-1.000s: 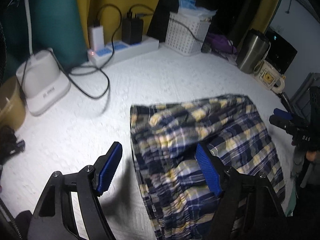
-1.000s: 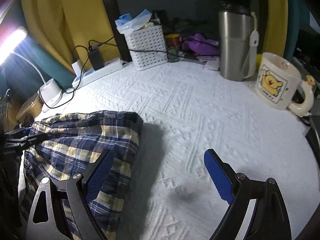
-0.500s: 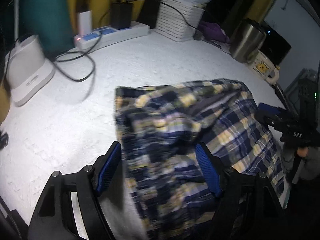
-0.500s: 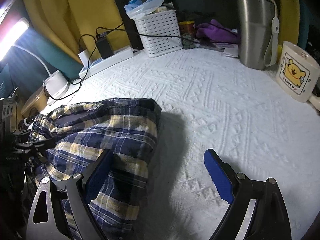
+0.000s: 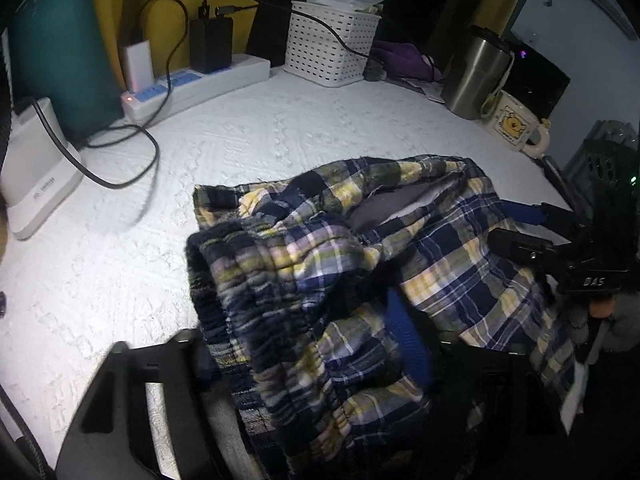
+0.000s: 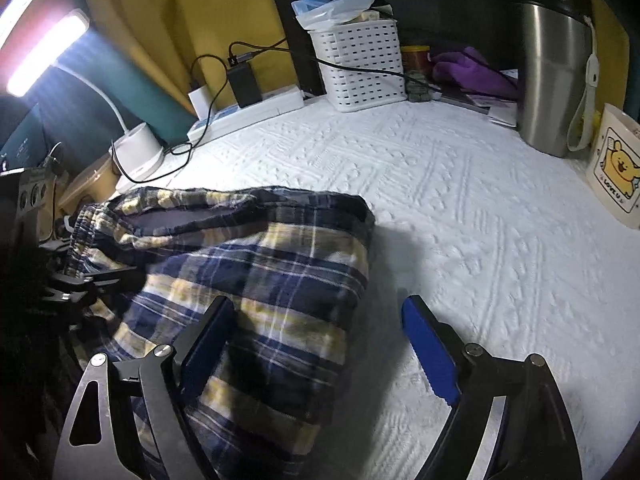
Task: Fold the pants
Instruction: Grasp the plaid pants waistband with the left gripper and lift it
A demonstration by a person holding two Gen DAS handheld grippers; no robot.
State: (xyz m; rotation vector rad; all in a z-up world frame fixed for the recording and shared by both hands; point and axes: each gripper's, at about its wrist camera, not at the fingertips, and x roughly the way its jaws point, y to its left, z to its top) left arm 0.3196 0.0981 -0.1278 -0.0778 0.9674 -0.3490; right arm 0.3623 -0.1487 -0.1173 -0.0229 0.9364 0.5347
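- Plaid pajama pants (image 5: 420,240), navy/yellow check, bunched in centre to lower right of left wrist frame, lying on white textured table (image 5: 240,136); elastic waistband piled toward lower centre.
- Left hand-held gripper (image 5: 308,344) at bottom of frame, jaws apart with waistband fabric heaped between and over them; blue pad of right finger partly showing, left pad hidden by cloth; not clamped as far as visible.
- Right hand-held gripper (image 6: 316,344) at bottom of right wrist frame, jaws wide apart; left finger over folded pants edge, right finger over bare table.
- Same pants (image 6: 260,264) in left half of right wrist frame, fold edge near frame centre.
- White perforated basket (image 5: 332,48) upper centre, power strip (image 5: 200,84) with plugged chargers upper left, lamp base (image 5: 36,172) far left.
- Steel tumbler (image 6: 556,80) upper right, cartoon bear mug (image 6: 616,172) at right edge, just beside tumbler.
- Lit lamp head (image 6: 44,52) upper left of right wrist frame.
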